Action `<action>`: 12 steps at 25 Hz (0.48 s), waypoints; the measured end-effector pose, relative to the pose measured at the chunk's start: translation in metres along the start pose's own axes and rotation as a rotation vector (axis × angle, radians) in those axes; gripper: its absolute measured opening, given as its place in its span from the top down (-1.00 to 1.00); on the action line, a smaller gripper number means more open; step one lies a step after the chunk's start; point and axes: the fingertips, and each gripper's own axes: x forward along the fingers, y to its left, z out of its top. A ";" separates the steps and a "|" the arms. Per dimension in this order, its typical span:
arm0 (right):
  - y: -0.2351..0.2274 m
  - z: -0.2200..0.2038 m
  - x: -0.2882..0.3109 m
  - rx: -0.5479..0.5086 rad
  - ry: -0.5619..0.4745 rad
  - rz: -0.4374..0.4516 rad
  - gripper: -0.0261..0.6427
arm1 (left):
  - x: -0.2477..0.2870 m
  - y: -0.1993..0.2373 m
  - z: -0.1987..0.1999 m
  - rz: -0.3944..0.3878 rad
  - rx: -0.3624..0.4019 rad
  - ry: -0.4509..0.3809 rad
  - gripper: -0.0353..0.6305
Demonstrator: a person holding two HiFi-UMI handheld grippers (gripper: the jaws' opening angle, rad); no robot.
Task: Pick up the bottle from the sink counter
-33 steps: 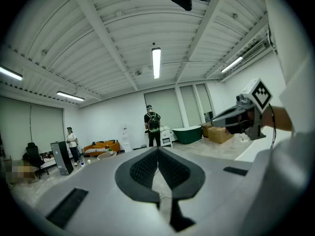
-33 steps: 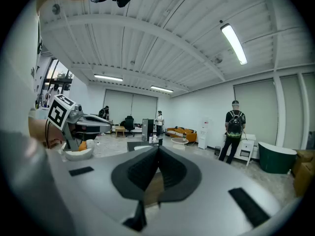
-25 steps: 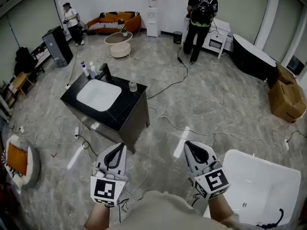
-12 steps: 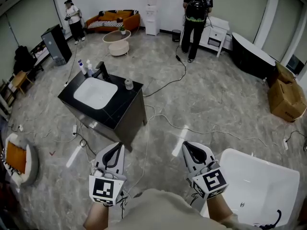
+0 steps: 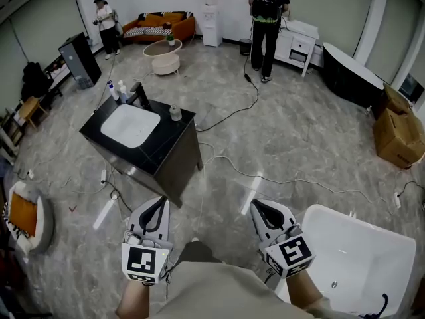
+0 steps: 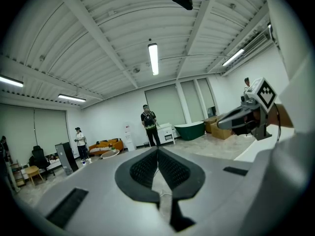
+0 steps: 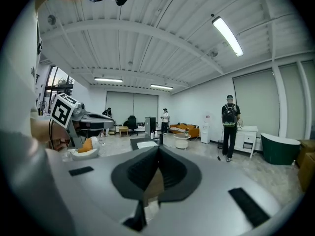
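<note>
The black sink counter (image 5: 154, 153) with a white basin stands on the floor ahead and to the left in the head view. A small clear bottle (image 5: 174, 113) sits at its right edge. Two spray bottles (image 5: 118, 91) stand at the back corner beside the dark faucet (image 5: 141, 95). My left gripper (image 5: 161, 203) and right gripper (image 5: 256, 205) hang low in front of me, well short of the counter, both shut and empty. The left gripper view shows the left gripper (image 6: 157, 149) with its pads pressed together. In the right gripper view the right gripper (image 7: 158, 147) is likewise shut, with the counter (image 7: 145, 143) far beyond.
A white bathtub (image 5: 362, 254) sits close at the lower right. Cables (image 5: 265, 178) trail across the marble floor between me and the counter. A person with a backpack (image 5: 267, 5) stands at the far wall, another person (image 5: 105, 18) at far left. Cardboard boxes (image 5: 398, 131) are at right.
The view has shifted forward; the counter and its bottles sit slightly further left and up. Both grippers stay shut and sit a little lower. The backpack person has stepped further back.
</note>
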 end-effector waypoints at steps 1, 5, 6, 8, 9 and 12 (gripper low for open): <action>-0.002 0.000 0.001 0.000 -0.001 0.002 0.94 | 0.002 0.000 0.000 0.002 0.004 0.002 0.88; -0.007 -0.008 0.008 -0.002 0.004 0.004 0.94 | 0.009 0.001 -0.010 -0.004 -0.009 0.020 0.88; -0.007 -0.010 0.008 -0.001 0.005 0.004 0.94 | 0.011 0.000 -0.013 -0.005 -0.005 0.023 0.88; -0.008 -0.016 0.011 -0.003 0.002 0.003 0.94 | 0.017 0.001 -0.017 -0.003 0.009 0.020 0.88; -0.010 -0.018 0.014 -0.005 0.001 0.000 0.94 | 0.021 0.002 -0.018 -0.002 0.012 0.015 0.88; -0.016 -0.023 0.026 -0.002 -0.001 -0.009 0.94 | 0.034 0.005 -0.022 -0.006 0.010 0.001 0.88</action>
